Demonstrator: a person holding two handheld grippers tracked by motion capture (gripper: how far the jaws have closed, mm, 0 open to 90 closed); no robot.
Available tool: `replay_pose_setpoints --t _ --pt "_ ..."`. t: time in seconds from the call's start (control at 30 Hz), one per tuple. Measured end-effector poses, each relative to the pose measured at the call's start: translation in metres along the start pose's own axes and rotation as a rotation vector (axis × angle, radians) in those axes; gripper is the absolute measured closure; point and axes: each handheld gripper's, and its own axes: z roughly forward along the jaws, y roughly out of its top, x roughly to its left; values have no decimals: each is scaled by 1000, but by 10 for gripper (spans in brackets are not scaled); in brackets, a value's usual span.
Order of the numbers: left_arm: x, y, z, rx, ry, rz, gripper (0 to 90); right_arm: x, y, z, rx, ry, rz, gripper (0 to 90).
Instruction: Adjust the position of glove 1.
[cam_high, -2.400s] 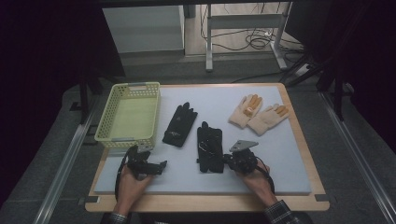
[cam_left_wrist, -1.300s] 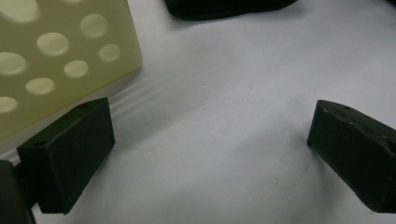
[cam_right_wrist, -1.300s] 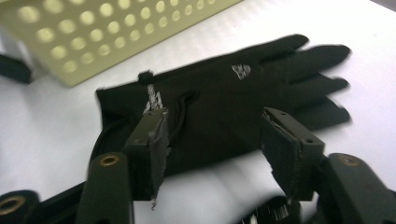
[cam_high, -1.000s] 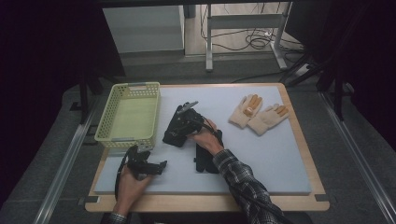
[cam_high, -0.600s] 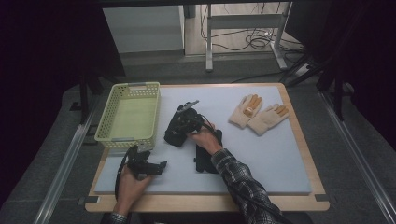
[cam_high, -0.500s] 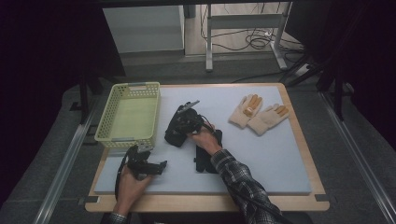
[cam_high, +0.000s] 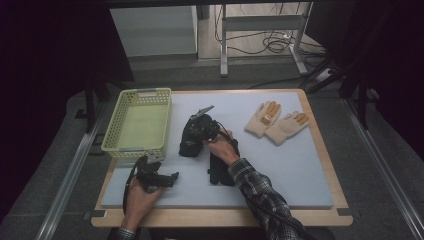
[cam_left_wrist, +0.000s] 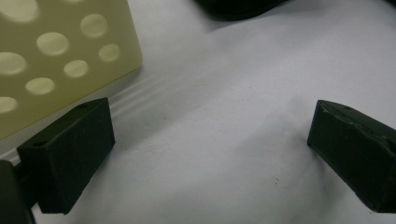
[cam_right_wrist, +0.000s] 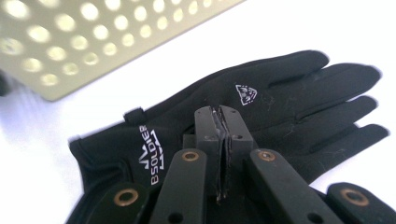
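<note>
High view: right claw on the soft black fabric glove mid-table, beside the pale yellow perforated plastic basket; 2nd black glove near; 2 cream knit gloves well apart; wooden table with grey-white mat, dark room.
Left claw view: left claw jaws wide apart, nothing between, over the mat.
Right claw view: jaws have just been closing, now together pinching glove cloth; light, limp, grab the back fabric.

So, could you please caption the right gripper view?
Right gripper pinches a black glove beside the basket.
</note>
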Motion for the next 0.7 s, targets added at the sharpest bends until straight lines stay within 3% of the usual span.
replay_pose_setpoints --t 0.27,0.7 --pt "0 0 0 0 0 1 12 2 3 -28 -44 15 -5 868" --pt "0 0 0 -2 0 0 12 16 7 -87 -103 8 -69 868"
